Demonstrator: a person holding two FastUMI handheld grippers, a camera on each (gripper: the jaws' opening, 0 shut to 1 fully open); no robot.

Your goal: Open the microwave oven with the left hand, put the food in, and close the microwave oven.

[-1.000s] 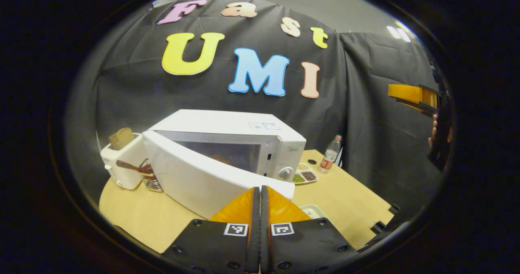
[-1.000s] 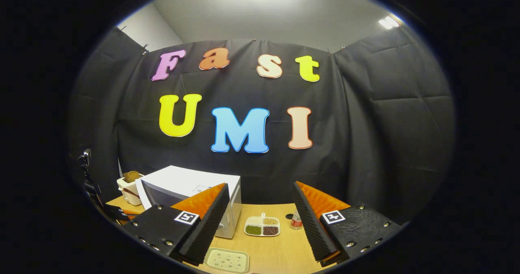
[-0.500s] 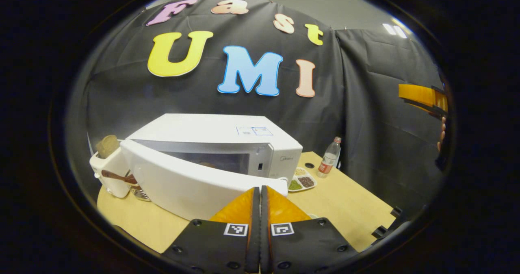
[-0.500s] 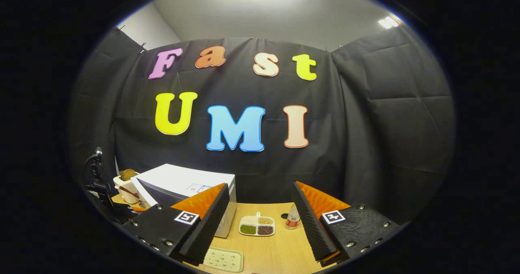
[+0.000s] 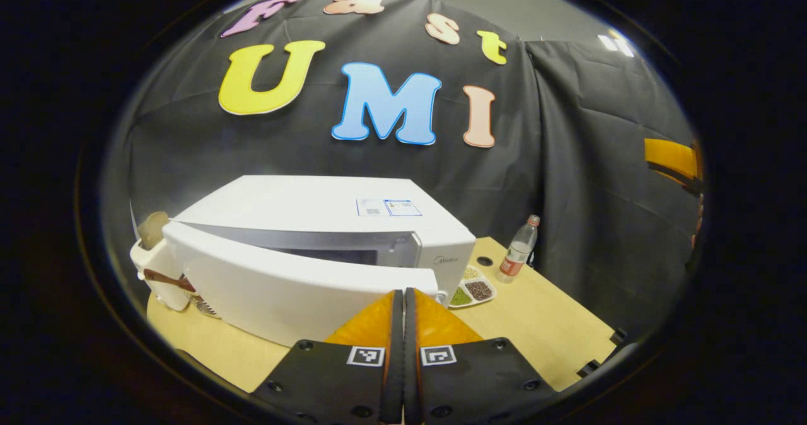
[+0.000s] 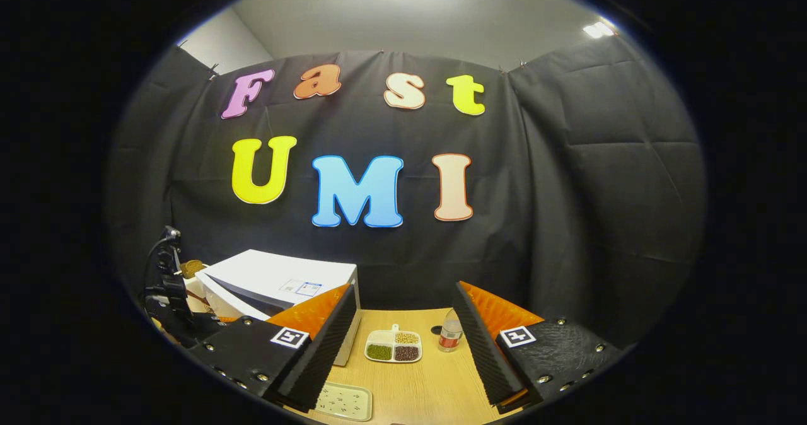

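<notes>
Microwave oven (image 5: 378, 223) sits toward the table's (image 5: 536, 324) left rear, its door (image 5: 296, 289) ajar just beyond my left gripper (image 5: 403, 311), whose fingers are pressed together on nothing. Since a second ago the door has swung nearer to closed. My right gripper (image 6: 400, 330) hangs with fingers spread wide and empty, above the table's front, the divided snack dish (image 6: 392, 347) and bottle (image 6: 449, 335) showing between them.

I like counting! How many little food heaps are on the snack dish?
3. On the dish by the microwave: a green heap front left, a dark one front right, a tan one behind; the back-left section looks bare.
</notes>
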